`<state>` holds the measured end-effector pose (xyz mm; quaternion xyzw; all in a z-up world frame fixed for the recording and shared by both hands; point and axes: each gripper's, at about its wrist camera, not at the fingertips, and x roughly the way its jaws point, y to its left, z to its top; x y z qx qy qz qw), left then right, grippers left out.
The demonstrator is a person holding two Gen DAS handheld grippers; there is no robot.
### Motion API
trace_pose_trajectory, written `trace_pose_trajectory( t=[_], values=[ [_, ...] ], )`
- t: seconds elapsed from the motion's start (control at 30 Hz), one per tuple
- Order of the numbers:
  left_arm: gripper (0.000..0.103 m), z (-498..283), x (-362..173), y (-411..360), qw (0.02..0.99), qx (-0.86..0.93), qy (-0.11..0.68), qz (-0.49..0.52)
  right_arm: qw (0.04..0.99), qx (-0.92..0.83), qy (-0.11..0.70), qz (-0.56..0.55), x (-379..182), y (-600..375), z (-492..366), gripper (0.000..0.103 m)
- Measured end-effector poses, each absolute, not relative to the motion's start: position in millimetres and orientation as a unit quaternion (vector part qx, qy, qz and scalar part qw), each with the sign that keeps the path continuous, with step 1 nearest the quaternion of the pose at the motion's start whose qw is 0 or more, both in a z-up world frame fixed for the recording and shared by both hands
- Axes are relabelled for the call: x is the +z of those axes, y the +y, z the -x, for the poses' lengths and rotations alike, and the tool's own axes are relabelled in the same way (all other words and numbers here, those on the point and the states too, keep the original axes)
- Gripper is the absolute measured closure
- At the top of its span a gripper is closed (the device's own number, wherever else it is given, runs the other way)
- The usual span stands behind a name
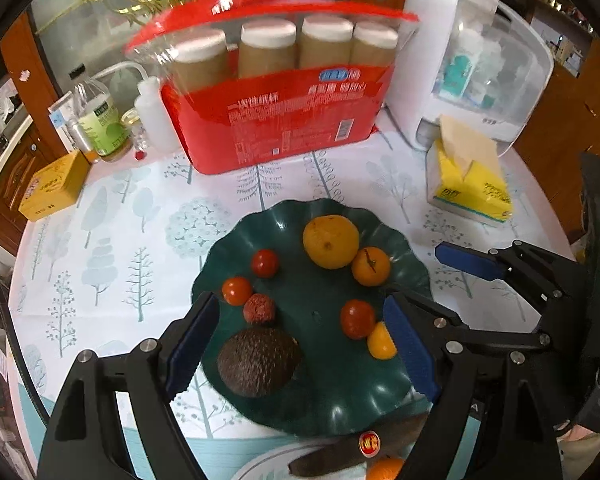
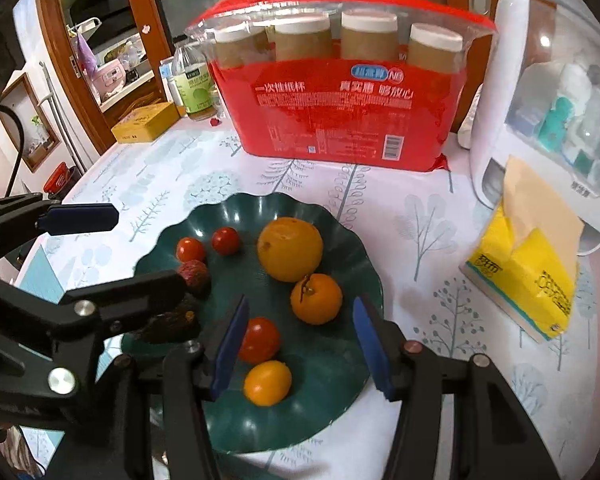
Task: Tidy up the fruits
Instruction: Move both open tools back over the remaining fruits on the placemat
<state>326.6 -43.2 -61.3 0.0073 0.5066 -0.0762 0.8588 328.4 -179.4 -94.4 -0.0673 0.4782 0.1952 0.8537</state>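
Presently both tools hover over the green plate (image 1: 400,248), which gathers the fruit in one place on the tablecloth (image 1: 112,216). Left gripper (image 1: 300,344) is spread wide and empty, its pads flanking the avocado (image 1: 258,362), apparently the next pick. Right gripper (image 2: 300,346) is likewise spread and empty, bracketing a red tomato (image 2: 260,340) and a small yellow fruit (image 2: 267,383). Large orange (image 2: 290,249) and mandarin (image 2: 317,298) rest touching near the plate's far side, lychee (image 1: 259,309) against another tomato (image 1: 237,290); a dark fruit with a sticker (image 1: 364,446) lies off the plate
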Motion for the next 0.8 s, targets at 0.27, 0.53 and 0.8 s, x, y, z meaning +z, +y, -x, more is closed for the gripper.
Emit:
trace_pose_trajectory(
  t=[0.27, 0.53, 0.8],
  values=[
    [0.017, -277, -14, -35, 0.875, -0.079, 0.477, -0.012, 0.870, 0.178, 0.456, 0.060, -46, -181, -285, 0.048],
    [0.015, -209, 23, -28, 0.889, -0.088, 0.449, -0.014, 0.881, 0.158, 0.442, 0.053, 2, -182, -230, 0.048],
    [0.011, -142, 18, -14, 0.892, -0.084, 0.445, -0.003, 0.884, 0.153, 0.440, 0.041, 16, -182, -181, 0.048]
  ],
)
